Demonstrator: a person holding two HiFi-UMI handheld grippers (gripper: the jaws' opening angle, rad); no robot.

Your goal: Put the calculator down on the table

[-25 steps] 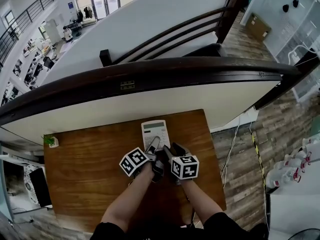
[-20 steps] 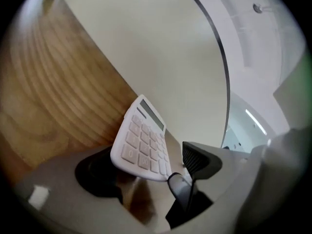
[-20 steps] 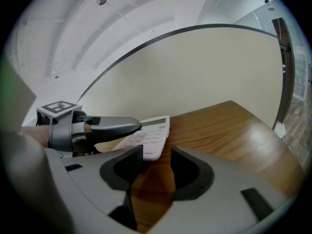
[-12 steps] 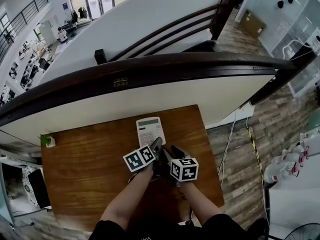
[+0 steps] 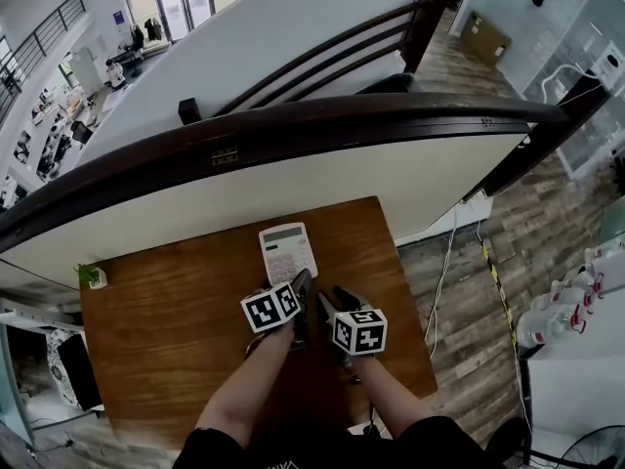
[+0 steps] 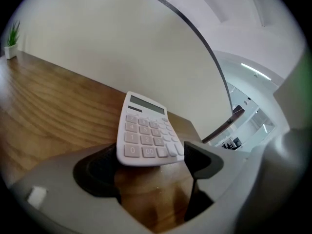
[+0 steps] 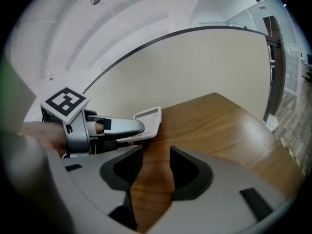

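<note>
A white calculator [image 5: 286, 252] lies flat on the wooden table [image 5: 166, 301], display end toward the far edge. My left gripper [image 5: 301, 286] sits just behind its near end. In the left gripper view the calculator [image 6: 146, 133] has its near edge between the wide-spread jaws of the left gripper [image 6: 151, 167], and the pads do not press on it. These jaws have just been opening. My right gripper [image 5: 337, 299] hovers beside the left one, to its right. Its jaws [image 7: 156, 167] stand apart over bare wood. The right gripper view shows the calculator [image 7: 148, 121] beyond the left fingers [image 7: 117, 127].
A small potted plant [image 5: 93, 276] stands at the table's far left corner. A white partition with a dark curved rail [image 5: 293, 125] runs along the far edge. A cable [image 5: 444, 281] hangs over the wood floor to the right.
The left gripper has rolled and its jaws have spread off the calculator, which now rests on the table. The right gripper has shifted slightly.
</note>
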